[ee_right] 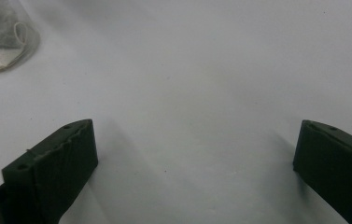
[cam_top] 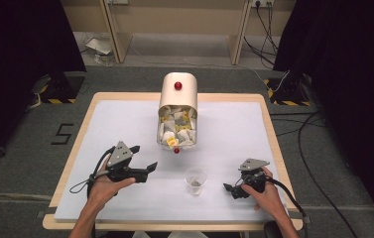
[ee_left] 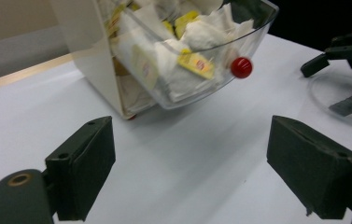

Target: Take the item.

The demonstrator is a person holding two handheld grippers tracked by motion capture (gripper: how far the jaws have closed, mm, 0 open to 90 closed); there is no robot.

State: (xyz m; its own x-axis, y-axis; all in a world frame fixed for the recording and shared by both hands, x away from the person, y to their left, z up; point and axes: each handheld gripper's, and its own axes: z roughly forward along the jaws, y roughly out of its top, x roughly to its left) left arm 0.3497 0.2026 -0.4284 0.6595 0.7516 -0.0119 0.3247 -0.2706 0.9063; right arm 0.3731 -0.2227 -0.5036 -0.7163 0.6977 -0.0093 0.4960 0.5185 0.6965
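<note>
A cream tea-bag dispenser (cam_top: 178, 91) stands at the back middle of the table. Its clear front bin (cam_top: 176, 131) is tilted open, with a red knob (cam_top: 176, 149) on its rim. Several white tea bags (ee_left: 187, 51) with yellow tags lie in the bin. In front of it stands a clear plastic cup (cam_top: 195, 179) with a tea bag inside. My left gripper (cam_top: 144, 157) is open to the left of the cup, pointing at the bin, with nothing between its jaws (ee_left: 190, 140). My right gripper (cam_top: 231, 191) rests open right of the cup, over bare sheet (ee_right: 197, 128).
A white sheet (cam_top: 125, 119) covers the wooden table (cam_top: 269, 124). The cup's base (ee_right: 1, 42) lies just off my right gripper's left jaw. Cables trail from both grippers toward the front edge. Dark curtains and floor cables surround the table.
</note>
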